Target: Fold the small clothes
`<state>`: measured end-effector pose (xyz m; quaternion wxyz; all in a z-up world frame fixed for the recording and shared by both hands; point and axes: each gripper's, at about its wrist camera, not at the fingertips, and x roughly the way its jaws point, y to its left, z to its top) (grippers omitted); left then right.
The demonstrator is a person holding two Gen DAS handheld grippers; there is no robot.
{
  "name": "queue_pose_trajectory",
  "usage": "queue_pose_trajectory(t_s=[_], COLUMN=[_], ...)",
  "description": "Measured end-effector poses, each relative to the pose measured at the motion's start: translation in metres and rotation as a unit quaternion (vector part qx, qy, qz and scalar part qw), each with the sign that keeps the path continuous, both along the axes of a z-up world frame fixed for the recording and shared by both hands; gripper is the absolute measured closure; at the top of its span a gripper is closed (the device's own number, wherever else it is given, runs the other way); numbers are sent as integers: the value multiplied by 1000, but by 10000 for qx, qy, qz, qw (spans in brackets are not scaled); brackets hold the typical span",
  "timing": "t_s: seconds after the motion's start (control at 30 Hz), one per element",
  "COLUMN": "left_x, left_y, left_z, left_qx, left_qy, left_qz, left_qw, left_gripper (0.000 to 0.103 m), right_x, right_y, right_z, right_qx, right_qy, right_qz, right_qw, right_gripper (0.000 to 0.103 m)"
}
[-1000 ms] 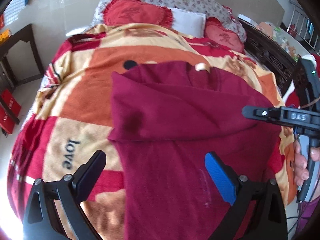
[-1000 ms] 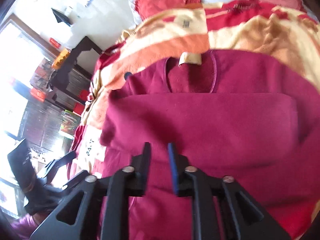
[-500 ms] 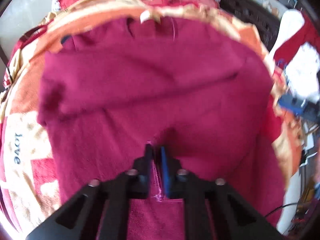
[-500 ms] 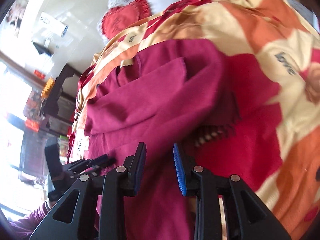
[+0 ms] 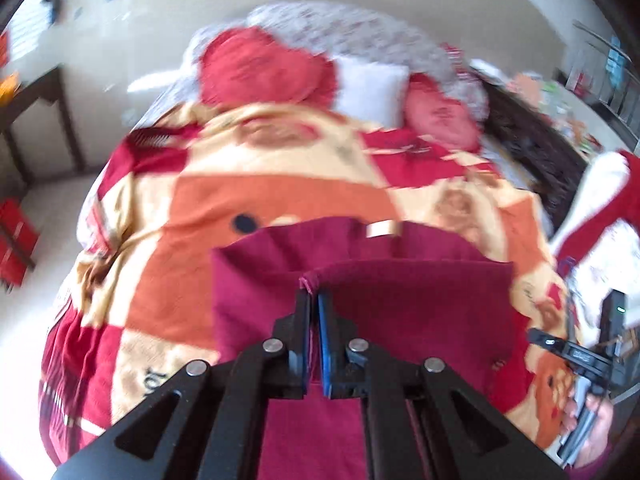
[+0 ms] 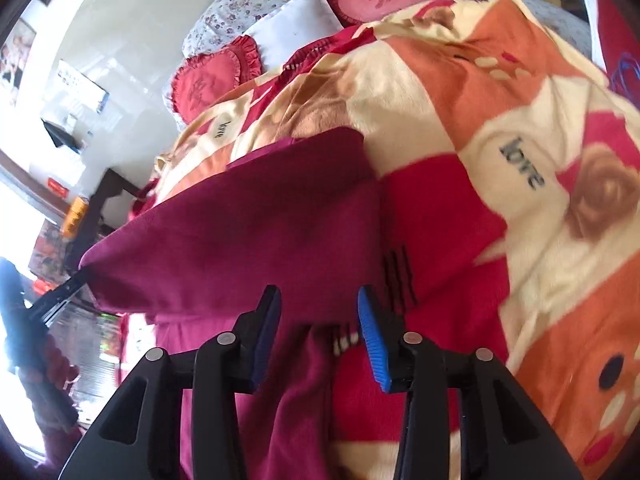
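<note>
Side table [image 5: 38,92]: one dark wooden table at far left, by the wall; an orange thing on it, too blurred to name.
Cushions: two red heart-shaped ones at the far head of the bed, the left [image 5: 260,66] and the right [image 5: 440,118], each with a woven character.
Pillow [image 5: 370,88]: one white pillow between the two cushions.
Blanket [image 5: 248,184]: one, in orange, cream and red squares, covering the bed; the word "love" reads on it three times in the right wrist view, the clearest [image 6: 522,168] at right.
Garment [image 5: 420,304]: one maroon top lying near on the blanket, a cream label at its far collar; its near edge is raised off the bed and doubled toward the collar.
Left tongs [image 5: 314,300]: clenched on the garment's edge, a pinch of cloth showing above the tips.
Right tongs [image 6: 318,300]: released and just been parting; garment lies under the gap, pads clear of it.
Hand [image 5: 592,420]: at near right, gripping the right tool's handle.
</note>
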<state>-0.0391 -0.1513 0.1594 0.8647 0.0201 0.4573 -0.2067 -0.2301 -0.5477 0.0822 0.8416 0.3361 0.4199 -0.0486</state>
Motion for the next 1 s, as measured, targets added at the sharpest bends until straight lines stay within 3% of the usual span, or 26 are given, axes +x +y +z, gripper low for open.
queue_pose_trajectory(t_s=[0.2,0.33,0.57,0.6,0.7,0.87,1.0], left_x=[14,22,39,40,44,51,55], left_y=[13,24,30,28,29,24,14], left_z=[-46,-53,-69,-72,-76,-85,-105], left_qx=[165,243,376,404,350,410,657], left_qy=[481,418,552,560,609,619,707], left_qz=[186,404,565,576,630,627,605], left_qw=[9985,9980,9962,9959,9955,9953,9935], left_gripper=[99,99,99,99,99,98,93], right_x=[46,76,106,114,121,117,129], right_y=[-10,-20,-21,-20,-21,-16,-23], right_z=[-7,-24,-31,-35,-34,-4,-31], right_qx=[-440,-388,-344,-314,-219,-1042,-1215], right_qy=[94,320,272,309,186,-299,145], right_qz=[-30,-6,49,92,98,17,-51], right_qw=[9990,9987,9990,9990,9995,9941,9925], right_gripper=[71,70,67,68,103,103,103])
